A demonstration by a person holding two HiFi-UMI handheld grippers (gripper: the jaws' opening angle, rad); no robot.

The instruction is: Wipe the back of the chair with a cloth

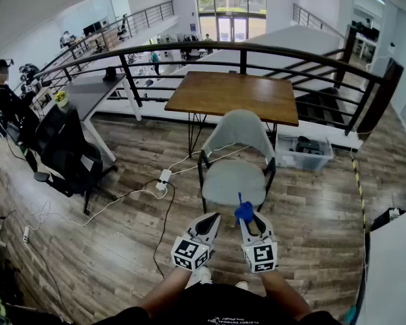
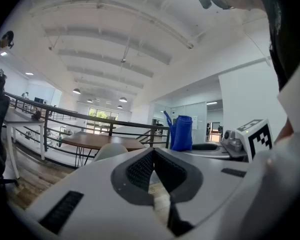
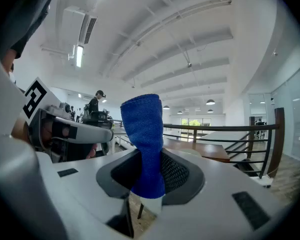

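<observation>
A grey chair [image 1: 235,156] stands in front of me with its curved back [image 1: 239,128] toward a wooden table [image 1: 233,95]. My right gripper [image 1: 247,215] is shut on a folded blue cloth [image 1: 243,211] that sticks up from its jaws [image 3: 145,144], hovering over the seat's near edge. My left gripper [image 1: 210,221] is beside it, shut with nothing in it [image 2: 152,170]. The left gripper view shows the blue cloth [image 2: 181,132] to the right and the chair's back [image 2: 109,151] low ahead. Both grippers are apart from the chair's back.
A black railing [image 1: 243,51] runs behind the table. A clear storage bin [image 1: 303,151] sits to the right of the chair. A white power strip [image 1: 164,179] and cables lie on the wood floor at left. Black office chairs [image 1: 64,151] and a grey desk [image 1: 88,93] stand further left.
</observation>
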